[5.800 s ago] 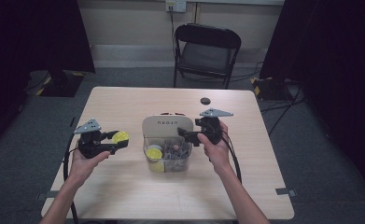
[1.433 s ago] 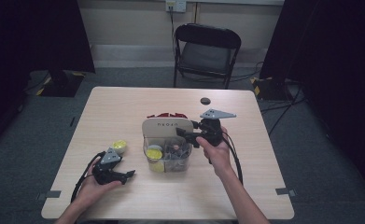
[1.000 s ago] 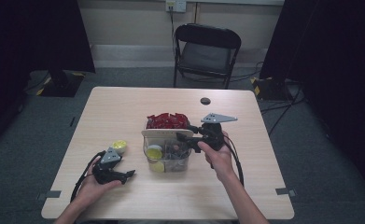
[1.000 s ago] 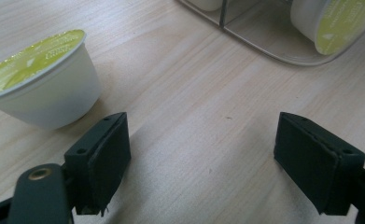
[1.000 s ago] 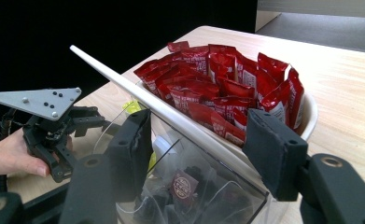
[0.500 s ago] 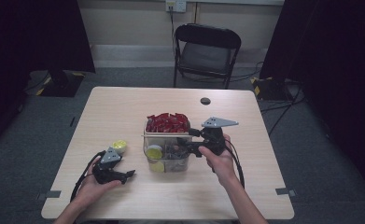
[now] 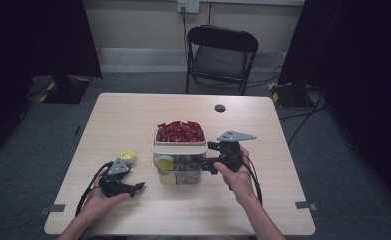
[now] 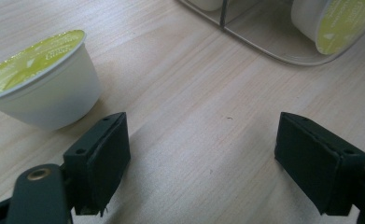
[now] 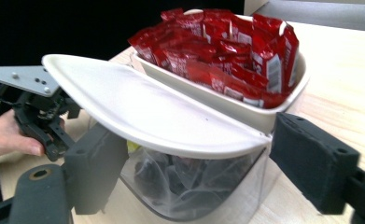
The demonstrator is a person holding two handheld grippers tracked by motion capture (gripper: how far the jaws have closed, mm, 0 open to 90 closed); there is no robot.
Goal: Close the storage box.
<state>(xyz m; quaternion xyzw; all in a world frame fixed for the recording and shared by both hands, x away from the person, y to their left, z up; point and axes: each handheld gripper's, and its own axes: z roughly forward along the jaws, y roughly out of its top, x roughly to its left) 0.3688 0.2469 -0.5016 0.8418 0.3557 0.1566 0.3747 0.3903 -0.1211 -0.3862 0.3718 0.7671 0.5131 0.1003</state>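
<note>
Lid (image 7: 179, 149) now swung over clear bin; your right gripper (image 7: 209, 156) jaws just opened, lid released. Left gripper (image 7: 139, 186) wide, empty, near table's front-left edge beside cup (image 7: 128, 157).

- Beyond my table (image 7: 133, 115) a black folding chair (image 7: 220, 57) faces it;
- on the table's far side lies a small dark disc (image 7: 220, 108);
- a wall socket (image 7: 188, 6) sits above the chair.
</note>
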